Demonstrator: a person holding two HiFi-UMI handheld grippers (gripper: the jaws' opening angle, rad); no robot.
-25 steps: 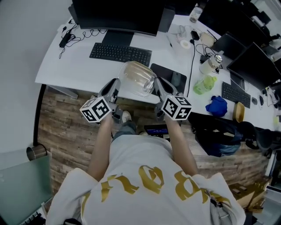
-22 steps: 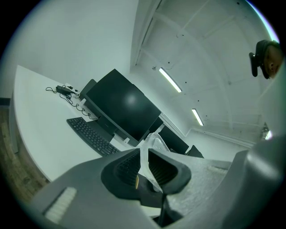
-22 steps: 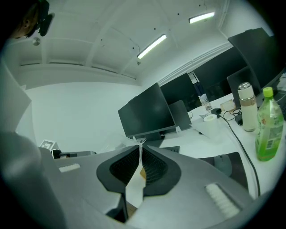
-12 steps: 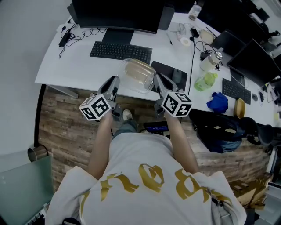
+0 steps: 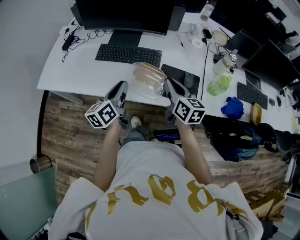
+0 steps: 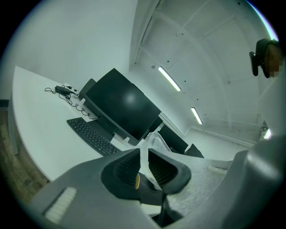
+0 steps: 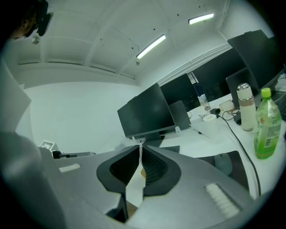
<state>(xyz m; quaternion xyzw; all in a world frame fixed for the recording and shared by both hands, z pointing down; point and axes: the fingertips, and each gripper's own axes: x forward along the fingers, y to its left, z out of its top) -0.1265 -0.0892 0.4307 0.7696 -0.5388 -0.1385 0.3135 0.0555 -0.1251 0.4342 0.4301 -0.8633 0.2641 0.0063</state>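
A clear plastic bag (image 5: pixel 148 80) with something tan inside hangs between the two grippers above the desk's front edge. My left gripper (image 5: pixel 123 89) is shut on the bag's left edge; in the left gripper view a strip of the plastic (image 6: pixel 145 157) is pinched between the ribbed pads. My right gripper (image 5: pixel 169 87) is shut on the bag's right edge, and the film (image 7: pixel 136 179) runs down between its pads. Both marker cubes face up toward the head camera.
The white desk (image 5: pixel 70 70) carries a black keyboard (image 5: pixel 127 55), a monitor (image 5: pixel 123 14), a dark mouse pad (image 5: pixel 185 82), cables, a green bottle (image 5: pixel 217 88), a steel flask (image 5: pixel 226 64) and a blue cloth (image 5: pixel 233 109). Wood floor lies below; a black bag (image 5: pixel 236 140) sits at right.
The bag and both grippers have shifted very slightly away from me toward the desk; the grips are unchanged.
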